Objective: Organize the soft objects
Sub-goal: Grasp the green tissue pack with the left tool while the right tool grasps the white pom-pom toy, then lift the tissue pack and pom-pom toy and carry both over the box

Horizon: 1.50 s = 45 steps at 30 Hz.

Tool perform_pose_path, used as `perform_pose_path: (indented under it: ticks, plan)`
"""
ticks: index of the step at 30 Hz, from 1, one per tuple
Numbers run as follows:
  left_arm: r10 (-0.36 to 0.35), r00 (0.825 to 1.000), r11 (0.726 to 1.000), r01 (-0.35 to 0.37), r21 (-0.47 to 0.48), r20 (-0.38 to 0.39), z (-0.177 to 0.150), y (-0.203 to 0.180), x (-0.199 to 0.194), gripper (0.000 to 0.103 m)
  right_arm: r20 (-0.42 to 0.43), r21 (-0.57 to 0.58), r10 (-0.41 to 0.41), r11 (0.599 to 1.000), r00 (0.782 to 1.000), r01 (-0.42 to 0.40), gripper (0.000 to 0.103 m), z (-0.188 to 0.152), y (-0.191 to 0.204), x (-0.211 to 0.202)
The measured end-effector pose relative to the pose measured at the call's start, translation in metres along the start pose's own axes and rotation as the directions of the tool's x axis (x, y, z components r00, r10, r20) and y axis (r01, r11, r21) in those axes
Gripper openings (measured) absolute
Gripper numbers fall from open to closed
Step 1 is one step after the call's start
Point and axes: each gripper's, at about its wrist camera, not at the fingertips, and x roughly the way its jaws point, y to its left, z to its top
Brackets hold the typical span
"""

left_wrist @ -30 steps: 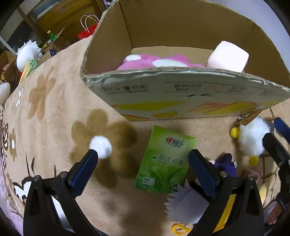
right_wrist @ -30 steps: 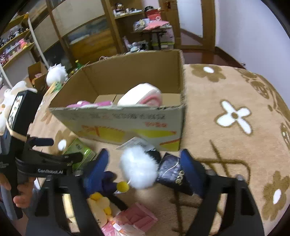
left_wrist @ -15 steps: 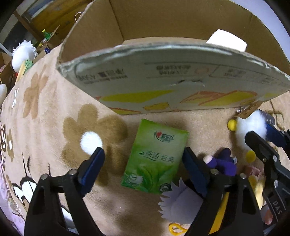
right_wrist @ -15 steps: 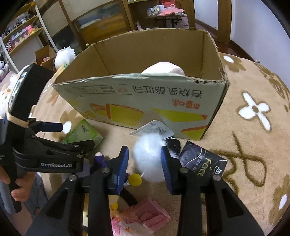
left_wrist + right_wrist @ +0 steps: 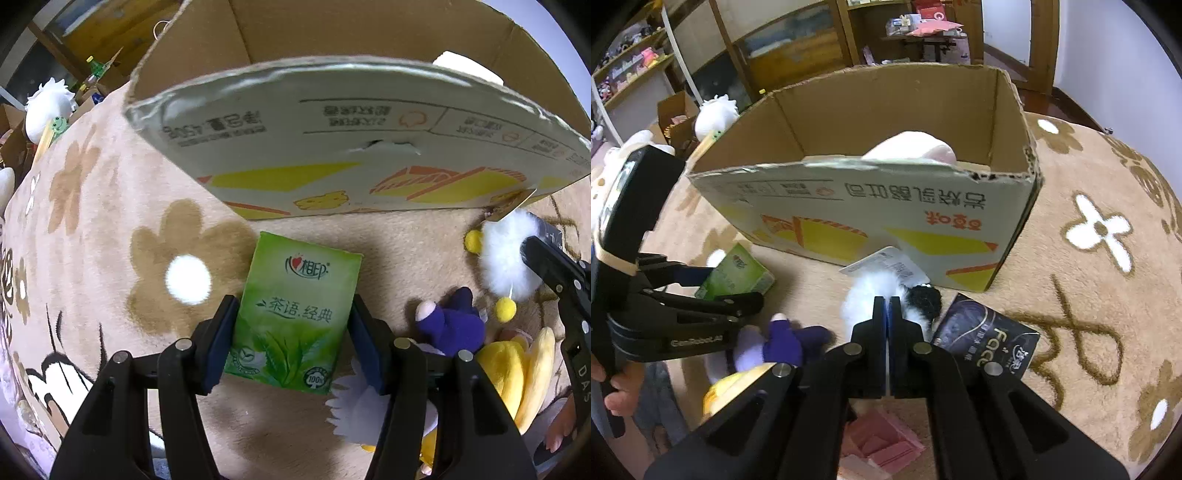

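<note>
The left gripper (image 5: 293,339) has its jaws pressed on the two long sides of a green tissue pack (image 5: 295,314). The pack lies flat on the brown flower blanket (image 5: 92,229), just in front of the big cardboard box (image 5: 351,140). A white dot in a brown flower is on the blanket just left of the pack.

The right gripper (image 5: 887,306) has its jaws almost closed, with only a thin gap. They pinch the fluff of a white pom-pom toy (image 5: 866,295). The toy has a paper tag (image 5: 882,264) and a black fuzzy bit (image 5: 925,299) on its right side. It sits on the blanket close to the front wall of the box. In the left view the same toy (image 5: 506,258) shows small yellow balls (image 5: 504,309) hanging by it.

To the left of the pom-pom lies a purple plush (image 5: 786,343), and a yellow plush (image 5: 517,365) is next to it. A black packet (image 5: 988,343) lies flat on the blanket just right of the right gripper. Some pink stuff (image 5: 882,443) lies under the right gripper.

Inside the box a pale pink soft thing (image 5: 912,147) peeks over the front wall. Behind the box a white plush (image 5: 714,114) sits near the shelves (image 5: 631,77).
</note>
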Motion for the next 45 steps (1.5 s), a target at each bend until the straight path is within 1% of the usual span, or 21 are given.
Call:
perform_pose_path:
  ticks: [5, 9, 13, 17, 21, 25, 27, 30, 33, 36, 38, 45]
  plan:
    - [-0.026, 1.000, 0.999, 0.026, -0.033, 0.015, -0.009, 0.006, -0.010, 0.058, 0.020, 0.029, 0.023, 0.999, 1.000, -0.023, 0.001, 0.001, -0.004, -0.009]
    - [-0.019, 0.999, 0.999, 0.020, -0.032, 0.028, -0.012, 0.009, -0.015, 0.057, 0.049, 0.043, 0.028, 0.999, 0.998, -0.030, 0.001, 0.000, -0.005, -0.020]
    - [-0.008, 0.998, 0.999, 0.010, -0.035, 0.062, -0.015, 0.006, -0.026, 0.057, 0.081, 0.057, 0.033, 0.998, 0.996, -0.038, 0.001, 0.001, -0.005, -0.035]
    - [-0.015, 0.995, 0.999, 0.020, -0.046, 0.101, -0.022, 0.008, -0.042, 0.057, 0.119, 0.067, 0.028, 0.997, 0.993, -0.036, 0.001, 0.001, -0.004, -0.050]
    - [-0.013, 0.988, 0.998, 0.022, -0.061, 0.153, -0.026, 0.014, -0.059, 0.057, 0.150, 0.082, 0.026, 0.996, 0.988, -0.039, 0.001, 0.001, -0.006, -0.064]
    - [-0.024, 0.974, 0.997, 0.041, -0.069, 0.227, -0.031, 0.014, -0.081, 0.057, 0.187, 0.097, 0.025, 0.994, 0.982, -0.044, 0.001, 0.001, -0.007, -0.080]
    - [-0.019, 0.967, 0.997, 0.039, -0.073, 0.255, -0.032, 0.018, -0.089, 0.057, 0.209, 0.100, 0.025, 0.994, 0.978, -0.047, 0.001, 0.002, -0.006, -0.088]
    - [-0.009, 0.949, 0.996, 0.036, -0.079, 0.314, -0.038, 0.016, -0.108, 0.057, 0.245, 0.106, 0.026, 0.993, 0.969, -0.053, 0.001, 0.005, -0.007, -0.100]
    - [-0.003, 0.924, 0.996, 0.038, -0.083, 0.383, -0.039, 0.021, -0.122, 0.057, 0.273, 0.108, 0.027, 0.992, 0.962, -0.059, 0.001, 0.008, -0.008, -0.111]
    - [0.008, 0.889, 0.996, 0.036, -0.087, 0.458, -0.040, 0.023, -0.139, 0.057, 0.307, 0.113, 0.029, 0.991, 0.951, -0.066, 0.001, 0.011, -0.008, -0.122]
    - [0.017, 0.862, 0.995, 0.034, -0.092, 0.507, -0.040, 0.027, -0.148, 0.057, 0.336, 0.114, 0.028, 0.991, 0.942, -0.070, 0.001, 0.014, -0.008, -0.132]
    - [0.025, 0.789, 0.995, 0.041, -0.093, 0.614, -0.036, 0.029, -0.176, 0.057, 0.417, 0.114, 0.042, 0.989, 0.908, -0.098, 0.001, 0.026, -0.007, -0.156]
